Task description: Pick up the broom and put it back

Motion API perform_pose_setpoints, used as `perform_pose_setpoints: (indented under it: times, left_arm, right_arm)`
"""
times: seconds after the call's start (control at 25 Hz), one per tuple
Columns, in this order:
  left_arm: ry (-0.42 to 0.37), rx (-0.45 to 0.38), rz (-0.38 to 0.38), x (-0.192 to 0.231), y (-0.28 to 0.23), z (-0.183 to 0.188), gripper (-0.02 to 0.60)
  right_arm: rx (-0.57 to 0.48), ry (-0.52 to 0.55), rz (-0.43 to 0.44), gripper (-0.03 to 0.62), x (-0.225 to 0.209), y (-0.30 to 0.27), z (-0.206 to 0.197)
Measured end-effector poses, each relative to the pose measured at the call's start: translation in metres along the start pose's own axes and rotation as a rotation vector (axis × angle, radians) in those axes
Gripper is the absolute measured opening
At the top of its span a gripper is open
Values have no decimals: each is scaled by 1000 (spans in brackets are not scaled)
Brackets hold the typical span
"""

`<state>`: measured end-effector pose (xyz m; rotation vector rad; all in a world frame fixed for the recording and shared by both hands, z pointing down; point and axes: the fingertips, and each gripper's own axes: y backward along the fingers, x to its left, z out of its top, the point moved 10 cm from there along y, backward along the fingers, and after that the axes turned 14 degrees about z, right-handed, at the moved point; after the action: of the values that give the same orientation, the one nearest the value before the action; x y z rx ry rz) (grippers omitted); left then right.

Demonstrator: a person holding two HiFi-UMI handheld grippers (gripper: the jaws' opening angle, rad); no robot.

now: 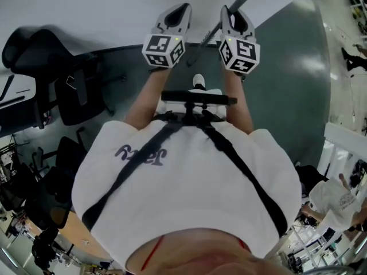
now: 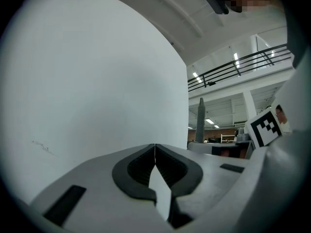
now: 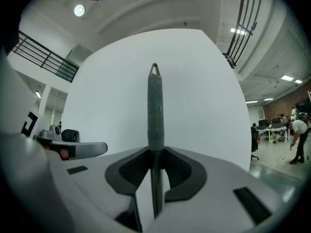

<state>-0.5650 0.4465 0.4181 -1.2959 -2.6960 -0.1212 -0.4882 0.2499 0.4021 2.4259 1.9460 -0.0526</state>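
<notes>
Right gripper (image 3: 155, 152): clenched on the grey broom handle (image 3: 155, 106), which passes between the pads and stands upright above them, a hanging loop at its tip.
Left gripper (image 2: 155, 152): jaws pressed together, nothing between them; held level beside the right.
Backdrop: white wall (image 2: 97, 81) close ahead of both.

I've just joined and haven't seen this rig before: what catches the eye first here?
The grey broom handle, clamped in the right gripper, stands out against a big white wall. Beside it the left gripper is shut on nothing, and a black office chair stands at the head view's left.
</notes>
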Motion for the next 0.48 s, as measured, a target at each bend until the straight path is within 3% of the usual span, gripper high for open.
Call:
perform_pose_setpoints:
  times: [0.36,0.48]
  left_arm:
    - [-6,0,-14,2,21,8,12]
    - [-19,0,-64,-2,31,8,12]
  right_arm:
    - [-16,7,-24,95,21,18,12]
    - [-20,7,-46,95,31,30,12]
